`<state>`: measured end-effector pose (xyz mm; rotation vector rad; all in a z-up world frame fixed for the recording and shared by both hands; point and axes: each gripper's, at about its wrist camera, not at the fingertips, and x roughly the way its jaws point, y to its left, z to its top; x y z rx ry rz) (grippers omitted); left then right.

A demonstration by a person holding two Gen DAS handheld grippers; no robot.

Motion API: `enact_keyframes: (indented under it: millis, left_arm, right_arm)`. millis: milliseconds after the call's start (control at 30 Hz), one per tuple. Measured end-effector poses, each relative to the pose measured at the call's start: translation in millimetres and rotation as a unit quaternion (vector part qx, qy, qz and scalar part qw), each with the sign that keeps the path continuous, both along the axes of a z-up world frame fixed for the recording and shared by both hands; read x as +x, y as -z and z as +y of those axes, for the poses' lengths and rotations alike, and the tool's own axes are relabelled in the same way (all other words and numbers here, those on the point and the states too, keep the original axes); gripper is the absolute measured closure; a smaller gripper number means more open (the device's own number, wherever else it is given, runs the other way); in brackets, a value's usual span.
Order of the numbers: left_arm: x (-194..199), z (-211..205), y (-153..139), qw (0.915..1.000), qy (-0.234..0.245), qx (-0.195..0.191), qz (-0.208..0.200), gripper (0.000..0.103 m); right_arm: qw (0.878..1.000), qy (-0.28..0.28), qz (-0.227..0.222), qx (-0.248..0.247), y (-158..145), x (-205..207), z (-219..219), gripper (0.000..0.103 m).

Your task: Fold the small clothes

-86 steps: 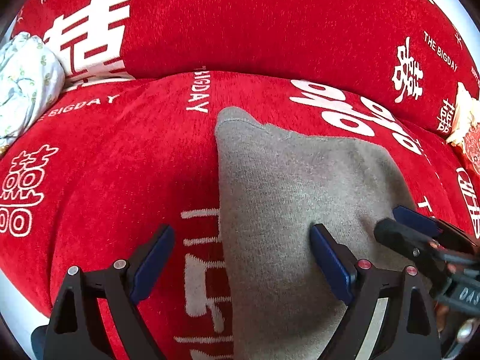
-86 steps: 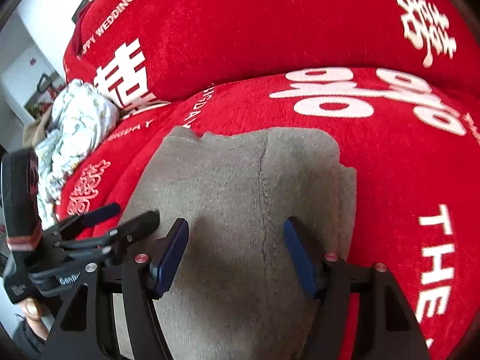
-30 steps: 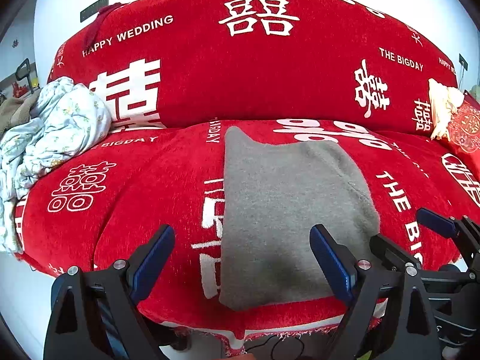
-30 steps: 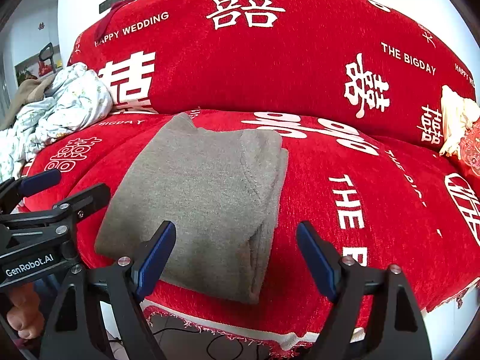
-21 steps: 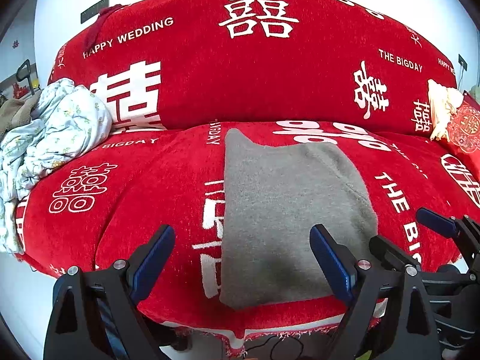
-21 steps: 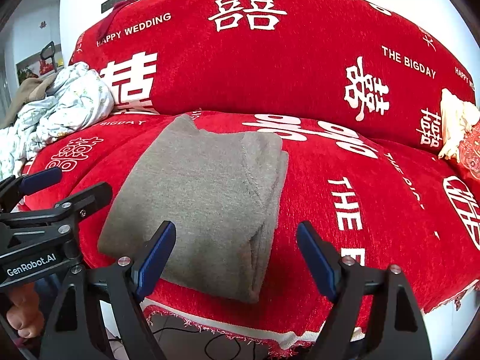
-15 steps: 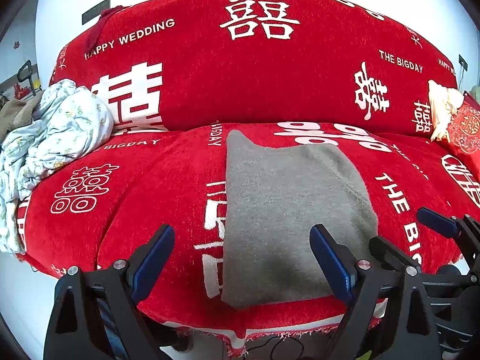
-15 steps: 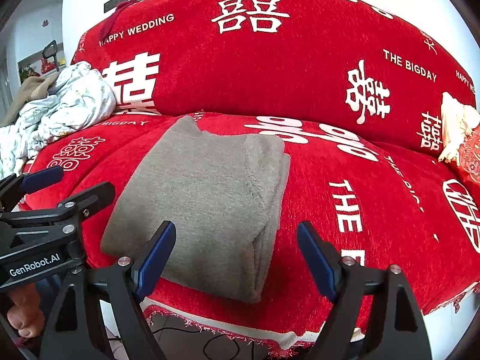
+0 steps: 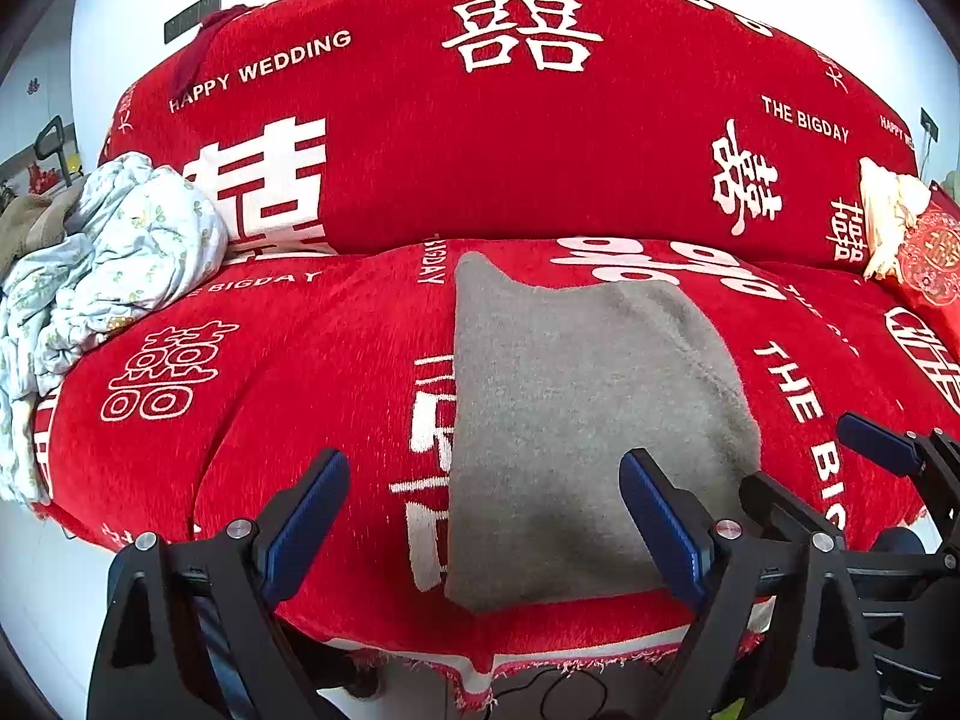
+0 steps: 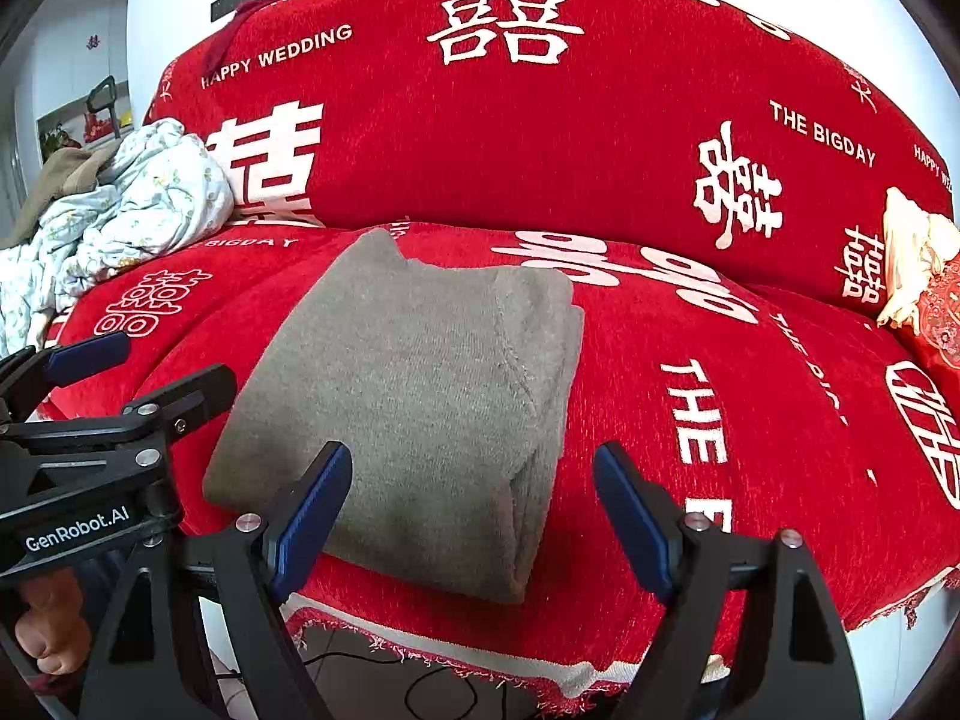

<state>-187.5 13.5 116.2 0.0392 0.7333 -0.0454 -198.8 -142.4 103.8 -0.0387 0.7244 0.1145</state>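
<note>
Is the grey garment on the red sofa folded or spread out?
Folded. The grey garment lies as a compact rectangle on the red sofa, with stacked layers showing along its right edge.

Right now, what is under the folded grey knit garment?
The folded grey knit garment lies on the red sofa cover with white lettering. Its folded layers hide anything between or beneath them.

grey knit garment (image 10: pixel 414 396), folded into a flat rectangle, lying on red sofa seat (image 10: pixel 750 450)
</note>
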Motion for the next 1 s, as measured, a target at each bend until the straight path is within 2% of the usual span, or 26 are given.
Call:
enact_keyframes:
  millis: [1000]
  left_arm:
    - [-0.9, -3.0, 0.3, 1.0, -0.004, 0.006, -0.004, 0.011]
  right_arm:
    - [1.0, -0.001, 0.0, -0.001, 1.0, 0.5, 0.2, 0.018]
